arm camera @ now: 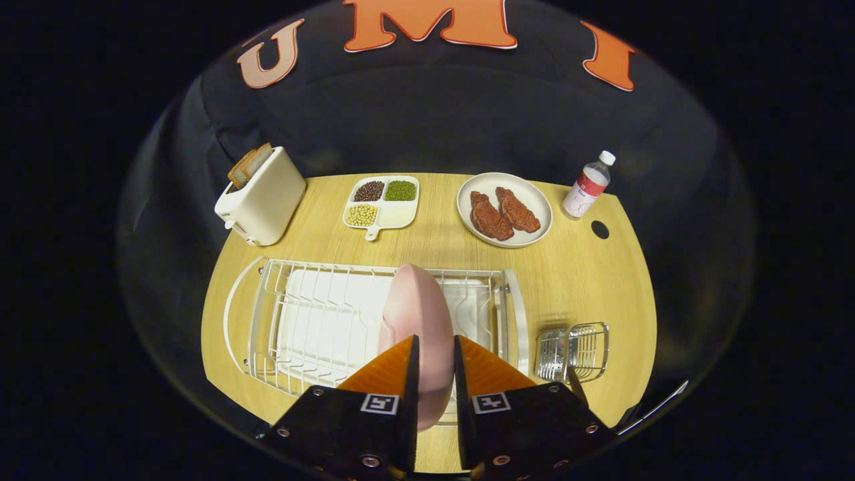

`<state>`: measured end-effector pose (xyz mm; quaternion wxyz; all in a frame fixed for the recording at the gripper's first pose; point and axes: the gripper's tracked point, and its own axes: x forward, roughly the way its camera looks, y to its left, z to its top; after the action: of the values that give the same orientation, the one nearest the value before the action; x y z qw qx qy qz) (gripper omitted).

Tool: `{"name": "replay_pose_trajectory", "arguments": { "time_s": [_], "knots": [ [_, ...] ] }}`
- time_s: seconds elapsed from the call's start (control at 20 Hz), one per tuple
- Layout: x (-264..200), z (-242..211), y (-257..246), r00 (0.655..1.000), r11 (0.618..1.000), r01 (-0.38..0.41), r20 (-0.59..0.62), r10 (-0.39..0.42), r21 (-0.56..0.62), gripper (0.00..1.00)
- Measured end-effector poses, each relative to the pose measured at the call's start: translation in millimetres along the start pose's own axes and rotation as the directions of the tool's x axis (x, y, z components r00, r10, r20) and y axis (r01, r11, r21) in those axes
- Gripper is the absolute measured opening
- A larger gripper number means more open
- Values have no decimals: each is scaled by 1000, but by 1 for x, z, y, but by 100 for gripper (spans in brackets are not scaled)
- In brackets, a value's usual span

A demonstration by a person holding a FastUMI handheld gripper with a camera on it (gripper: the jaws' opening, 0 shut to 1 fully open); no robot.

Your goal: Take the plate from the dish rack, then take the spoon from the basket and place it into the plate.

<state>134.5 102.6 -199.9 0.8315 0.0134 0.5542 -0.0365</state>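
Gripper (435,364) fingers pinch my pink plate (417,314) on edge at lower centre over the dish rack (307,321); next I judge it needs laying flat on the table (574,280).

Item one: my gripper (435,361), jaws closed on the rim of the pink plate (417,321), one finger on each face, the plate standing on edge between them in the white wire dish rack (314,314).

Item two: wire basket (574,351), just beside the rack's right end, a dark spoon (576,386) handle leaning out of it.

Item three: wooden worktop (588,280) carrying all of this.

Beyond the rack, left to right: white toaster (262,197) holding bread slices; white divided dish (382,202) with dark, green and yellow beans; white plate with two brown meat pieces (505,208); small bottle (588,186) with white cap, upright, near a dark hole (600,229) in the worktop.
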Motion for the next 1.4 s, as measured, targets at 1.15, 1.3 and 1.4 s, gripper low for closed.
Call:
{"name": "replay_pose_trajectory", "arguments": {
  "time_s": [1.15,1.3,1.4],
  "knots": [
    [-108,-24,-46,954,979,-192,245,172,60,10],
    [-115,-54,-50,952,978,-204,242,188,41,10],
    [-117,-76,-51,953,975,-219,222,207,33,10]
  ]
}}
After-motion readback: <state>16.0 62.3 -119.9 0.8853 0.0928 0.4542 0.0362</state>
